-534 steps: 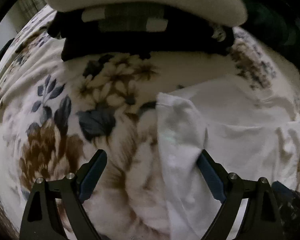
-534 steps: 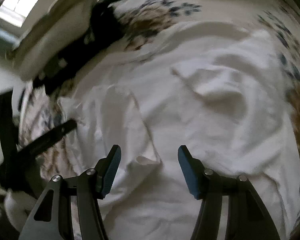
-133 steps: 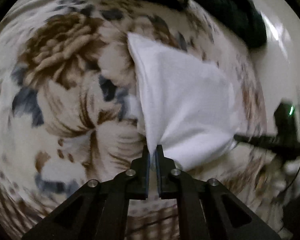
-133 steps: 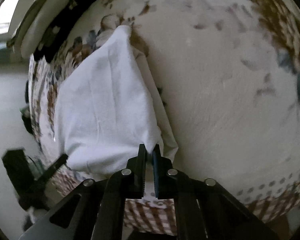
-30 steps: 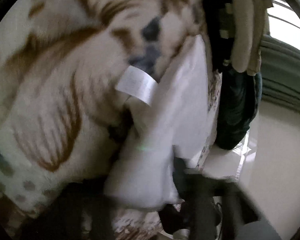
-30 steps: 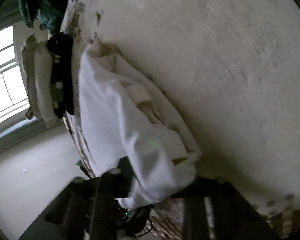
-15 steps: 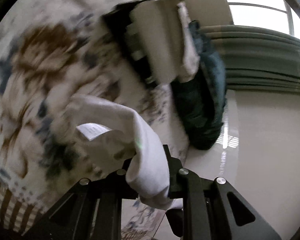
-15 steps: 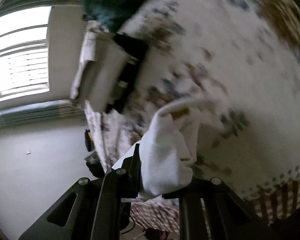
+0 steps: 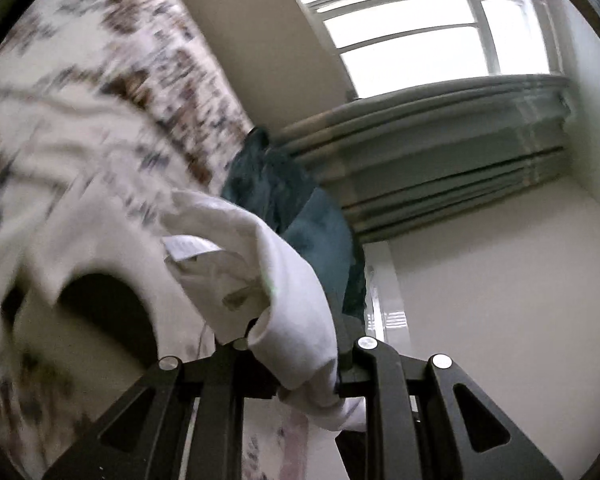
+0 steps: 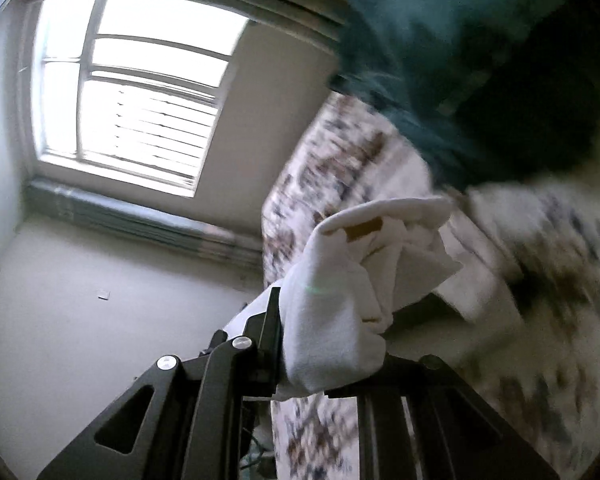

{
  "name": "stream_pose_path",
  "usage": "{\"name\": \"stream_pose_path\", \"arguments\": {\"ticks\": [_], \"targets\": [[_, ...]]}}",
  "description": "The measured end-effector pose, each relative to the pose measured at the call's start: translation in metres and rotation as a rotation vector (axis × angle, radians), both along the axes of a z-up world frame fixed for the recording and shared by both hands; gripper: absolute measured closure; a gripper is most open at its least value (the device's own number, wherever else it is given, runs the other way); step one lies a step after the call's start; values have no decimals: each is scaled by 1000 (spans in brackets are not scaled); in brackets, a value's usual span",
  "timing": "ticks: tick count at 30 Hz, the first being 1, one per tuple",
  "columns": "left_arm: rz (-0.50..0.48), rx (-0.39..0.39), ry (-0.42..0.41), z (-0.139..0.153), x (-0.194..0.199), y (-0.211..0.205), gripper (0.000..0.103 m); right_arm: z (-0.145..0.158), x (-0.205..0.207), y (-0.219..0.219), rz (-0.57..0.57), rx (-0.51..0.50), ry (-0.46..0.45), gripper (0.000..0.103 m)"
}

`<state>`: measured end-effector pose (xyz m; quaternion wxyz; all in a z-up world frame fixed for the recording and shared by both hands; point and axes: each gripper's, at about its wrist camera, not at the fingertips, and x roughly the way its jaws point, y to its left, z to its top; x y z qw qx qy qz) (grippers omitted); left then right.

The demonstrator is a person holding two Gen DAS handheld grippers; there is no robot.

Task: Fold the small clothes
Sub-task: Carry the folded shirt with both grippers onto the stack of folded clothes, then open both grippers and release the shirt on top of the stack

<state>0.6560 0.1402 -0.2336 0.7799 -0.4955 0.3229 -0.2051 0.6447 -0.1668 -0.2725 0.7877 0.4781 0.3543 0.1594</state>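
Observation:
The folded white garment (image 9: 284, 280) is bunched up and held off the floral bedspread (image 9: 80, 128). My left gripper (image 9: 296, 344) is shut on one end of it, and the cloth drapes over the fingers and hides the tips. My right gripper (image 10: 328, 344) is shut on the other end of the white garment (image 10: 340, 280), which wraps over its fingers. A white label (image 9: 188, 246) sticks out of the folds. Both views are tilted steeply and blurred.
A dark teal garment (image 9: 292, 208) lies at the bed's edge, also in the right wrist view (image 10: 440, 40). Behind are a bright window (image 10: 132, 92), grey curtains (image 9: 440, 152) and a pale wall. The floral bedspread (image 10: 500, 280) fills the right.
Both grippers have lifted and swung the bundled garment, and the views have tilted up from the bed toward the window and wall. The stack of folded clothes has left view.

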Motion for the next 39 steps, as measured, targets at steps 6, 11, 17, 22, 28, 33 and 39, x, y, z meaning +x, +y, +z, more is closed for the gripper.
{"name": "stream_pose_path", "arguments": {"ticks": [6,11,17,22,28,33,39], "targets": [[-27,105,149,-118,42,15,87,-104,60,20,42,-61,136,88],[-46,130,306,-210,13,21,87,-193,53,22,69,-87,307,88],[-69,189,306,-203,7,19,83,-204,45,15,83,-116,352,84],[-98,331,321,-183,13,22,78,-187,39,14,105,-357,397,67],[-116,552,365,-177,6,11,48,-182,28,18,124,-566,439,65],[-140,839,342,-153,1,-16,27,-148,20,36,109,-808,431,35],[-130,1127,297,-114,-20,-40,6,-95,-5,47,43,-1066,387,0]]}}
